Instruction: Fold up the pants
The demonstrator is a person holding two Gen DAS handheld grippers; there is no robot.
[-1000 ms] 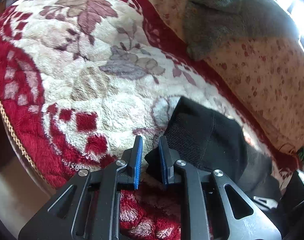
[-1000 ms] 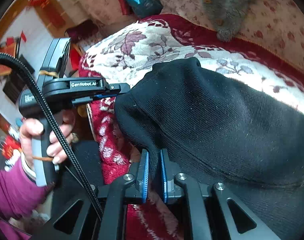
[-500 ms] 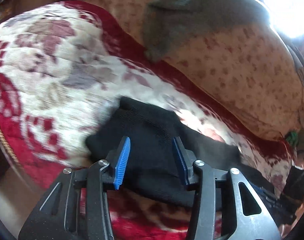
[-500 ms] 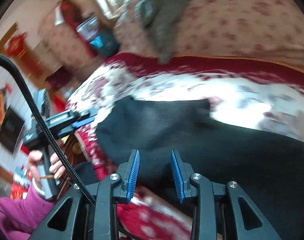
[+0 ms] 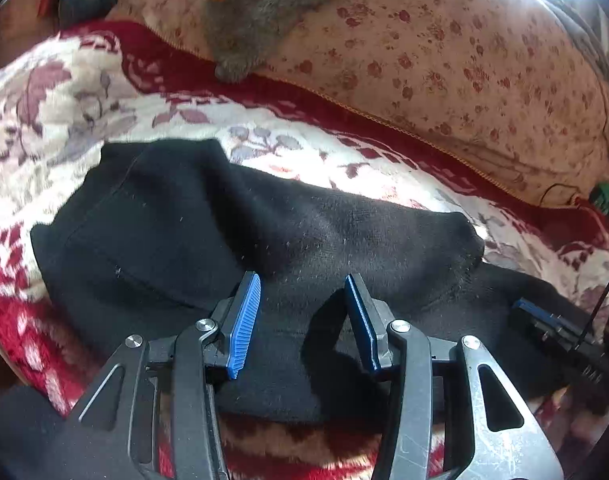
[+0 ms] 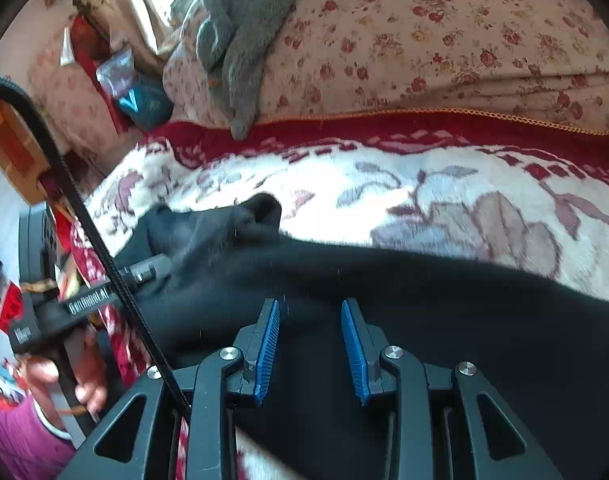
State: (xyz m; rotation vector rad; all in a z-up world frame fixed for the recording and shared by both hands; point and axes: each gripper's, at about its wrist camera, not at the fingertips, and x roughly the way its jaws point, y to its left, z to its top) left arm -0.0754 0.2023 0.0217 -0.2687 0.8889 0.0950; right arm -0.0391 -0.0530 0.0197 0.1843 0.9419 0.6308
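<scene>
Black knit pants (image 5: 184, 240) lie folded flat across a red and cream floral blanket (image 5: 44, 120). Just above the cloth near its front edge, my left gripper (image 5: 302, 280) is open, its blue pads apart with nothing between them. The tip of my right gripper (image 5: 540, 316) shows at the right edge over the pants. In the right wrist view the pants (image 6: 424, 300) run from left to right, and my right gripper (image 6: 309, 304) is open above them and grips nothing. My left gripper (image 6: 152, 268), held by a hand (image 6: 88, 384), rests at the pants' left end.
Behind the blanket (image 6: 384, 184) rises a rose-patterned cushion (image 5: 464, 80) (image 6: 464, 40), with a grey towel (image 5: 264, 20) (image 6: 240, 40) draped over it. A teal bag (image 6: 144, 100) sits at the far left corner. My cable (image 6: 84, 216) crosses the left side.
Both grippers were shut on the pants' edge a second ago. They have let go, opened and slid right along the cloth, and the pants now lie flat.
</scene>
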